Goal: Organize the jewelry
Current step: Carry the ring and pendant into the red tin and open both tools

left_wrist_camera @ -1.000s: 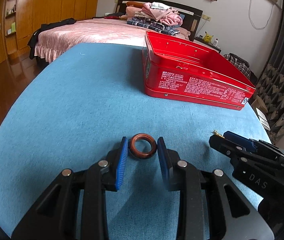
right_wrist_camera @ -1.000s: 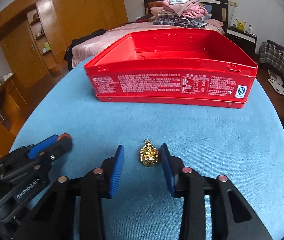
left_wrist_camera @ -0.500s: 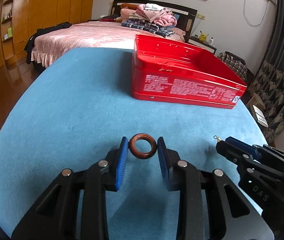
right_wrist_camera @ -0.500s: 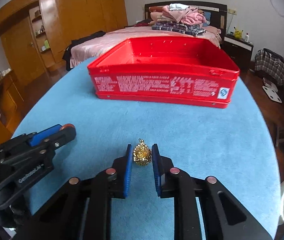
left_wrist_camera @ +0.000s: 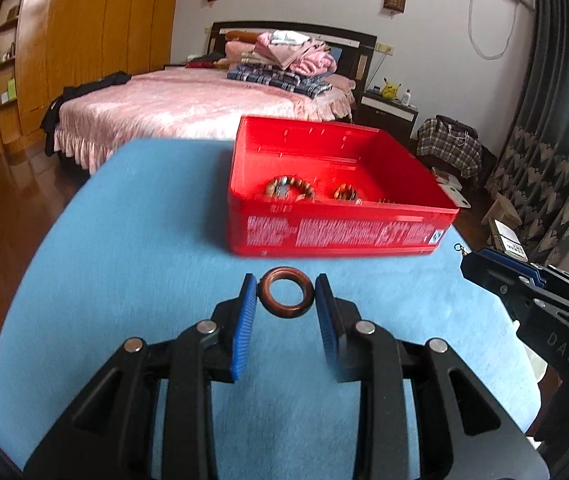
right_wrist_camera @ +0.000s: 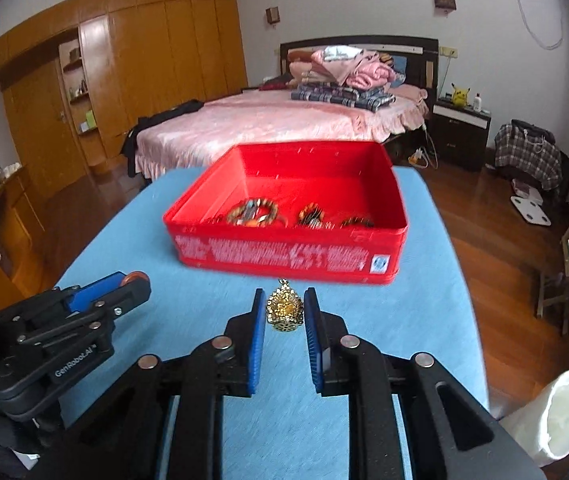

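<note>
Above the blue-covered desk (left_wrist_camera: 132, 240) both grippers hang clear of the cloth, each carrying a piece of jewelry. Held by the left gripper (left_wrist_camera: 286, 296), a brown ring (left_wrist_camera: 287, 295) sits squeezed edge to edge between the blue pads, so the jaws stand only as far apart as the ring is wide. The right gripper (right_wrist_camera: 284, 307) has its jaws drawn close together on a small gold pendant (right_wrist_camera: 284, 309), which stands upright between the pads with its loop at the top. Ahead of both, a red tin box (right_wrist_camera: 284, 254) rests on the desk with no lid on it, white print running along its near wall. Inside lie several beaded bracelets (right_wrist_camera: 253, 213), bunched toward the near side of the box. From the right wrist view the left gripper shows at the lower left, with the ring's edge at its tip; from the left wrist view the right gripper reaches in from the right edge. Beyond the desk stands a pink-covered bed (left_wrist_camera: 188, 108) with folded clothes stacked at its head.
</note>
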The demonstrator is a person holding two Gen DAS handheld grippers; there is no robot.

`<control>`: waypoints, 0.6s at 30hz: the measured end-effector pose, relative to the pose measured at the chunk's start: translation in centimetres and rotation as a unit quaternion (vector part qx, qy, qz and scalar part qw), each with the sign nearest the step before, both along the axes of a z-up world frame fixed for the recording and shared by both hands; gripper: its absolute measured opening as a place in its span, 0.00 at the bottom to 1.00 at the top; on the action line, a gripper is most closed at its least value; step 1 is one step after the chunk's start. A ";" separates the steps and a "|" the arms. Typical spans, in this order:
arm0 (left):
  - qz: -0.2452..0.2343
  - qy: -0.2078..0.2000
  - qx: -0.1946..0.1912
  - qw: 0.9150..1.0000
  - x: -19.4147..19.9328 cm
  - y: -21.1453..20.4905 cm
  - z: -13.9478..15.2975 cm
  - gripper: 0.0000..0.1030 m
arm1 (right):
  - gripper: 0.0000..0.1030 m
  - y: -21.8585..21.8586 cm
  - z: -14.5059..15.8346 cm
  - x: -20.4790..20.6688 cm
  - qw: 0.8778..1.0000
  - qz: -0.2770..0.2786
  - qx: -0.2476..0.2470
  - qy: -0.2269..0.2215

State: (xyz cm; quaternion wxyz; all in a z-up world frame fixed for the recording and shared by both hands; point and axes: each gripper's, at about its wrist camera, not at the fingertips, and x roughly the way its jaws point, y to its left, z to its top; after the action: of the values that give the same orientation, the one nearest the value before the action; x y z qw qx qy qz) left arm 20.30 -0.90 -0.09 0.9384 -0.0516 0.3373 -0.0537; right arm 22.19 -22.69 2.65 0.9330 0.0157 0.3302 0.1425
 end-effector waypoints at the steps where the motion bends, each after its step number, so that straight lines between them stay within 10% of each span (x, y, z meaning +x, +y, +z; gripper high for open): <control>1: -0.001 -0.005 0.001 1.000 0.2 -0.2 0.5 0.28 | 0.18 -0.2 0.2 0.1 1.000 -0.001 0.002 -0.003; 18: -0.012 -0.060 0.012 0.998 7.0 -2.1 4.6 0.28 | 0.18 -0.7 3.4 6.7 0.999 -0.004 0.006 -0.044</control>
State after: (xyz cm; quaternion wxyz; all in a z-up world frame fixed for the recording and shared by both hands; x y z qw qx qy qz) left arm 27.29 -3.05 4.48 0.9570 -0.0331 0.2813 -0.0636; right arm 28.93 -23.37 6.07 0.9471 0.0166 0.2875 0.1417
